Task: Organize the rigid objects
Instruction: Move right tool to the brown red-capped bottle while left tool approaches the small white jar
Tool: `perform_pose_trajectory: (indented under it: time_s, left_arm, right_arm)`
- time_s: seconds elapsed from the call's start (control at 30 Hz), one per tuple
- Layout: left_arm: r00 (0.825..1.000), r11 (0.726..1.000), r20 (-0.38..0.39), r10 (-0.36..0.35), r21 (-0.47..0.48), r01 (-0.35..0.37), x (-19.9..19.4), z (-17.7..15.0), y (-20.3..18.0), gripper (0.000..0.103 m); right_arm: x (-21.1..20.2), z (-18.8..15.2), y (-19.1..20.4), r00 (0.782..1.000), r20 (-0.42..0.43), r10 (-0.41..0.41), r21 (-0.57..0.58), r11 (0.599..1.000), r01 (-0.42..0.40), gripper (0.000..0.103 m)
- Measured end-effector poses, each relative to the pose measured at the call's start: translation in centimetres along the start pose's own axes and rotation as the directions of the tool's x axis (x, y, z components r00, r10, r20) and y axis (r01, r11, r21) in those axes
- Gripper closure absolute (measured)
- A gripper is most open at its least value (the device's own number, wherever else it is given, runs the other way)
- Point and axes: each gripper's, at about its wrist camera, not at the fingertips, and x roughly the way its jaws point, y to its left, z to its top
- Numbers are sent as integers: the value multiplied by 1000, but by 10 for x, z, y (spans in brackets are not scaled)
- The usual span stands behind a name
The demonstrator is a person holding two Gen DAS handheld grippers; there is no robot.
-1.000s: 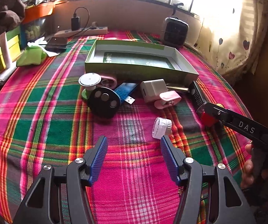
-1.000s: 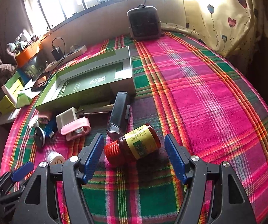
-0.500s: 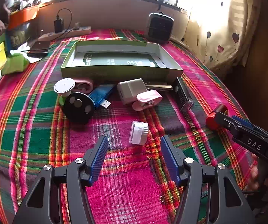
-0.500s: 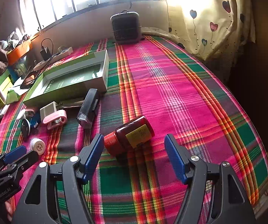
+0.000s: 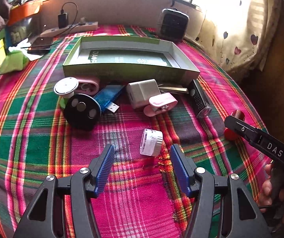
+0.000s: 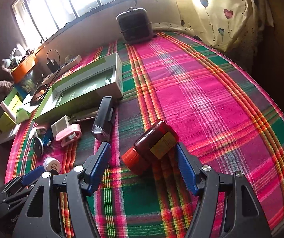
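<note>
A shallow green cardboard box (image 5: 130, 70) is lying open on the plaid cloth (image 6: 211, 91). The right gripper (image 6: 143, 163), fingers spread, is flanking a red-capped brown glass bottle (image 6: 152, 145). The left gripper (image 5: 142, 163), likewise spread, is nearing a small white plastic jar (image 5: 151, 142).

Both cameras are riding low over the plaid-covered bed (image 5: 33, 138), each looking forward between its own fingers toward the window-side edge. The left view is facing the green box (image 5: 130, 71) squarely and close. The right view is sitting nearer the bed's right edge, angled leftward, sharing the box (image 6: 82, 91), the small white jar (image 6: 52, 164) and the red bottle (image 6: 155, 144).
</note>
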Motion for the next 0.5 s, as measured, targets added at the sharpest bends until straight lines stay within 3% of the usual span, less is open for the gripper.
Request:
perform_pose_trajectory:
  time_s: [0.13,0.23,0.5]
  left_arm:
    - [1000,1000,1,1,-1,-1,1,1,-1,45]
    - [1000,1000,2,0,-4,0,1,2,0,45]
    - [1000,1000,14,23,14,-23,5,6,-2,46]
  right_arm:
    - [6,6,6,1000,5,13,-20,1000,-13,36]
    - [11,7,13,999,-12,29,-64,998,-30,41]
    - [16,2,15,1000,-13,-28,-147,989,26,53]
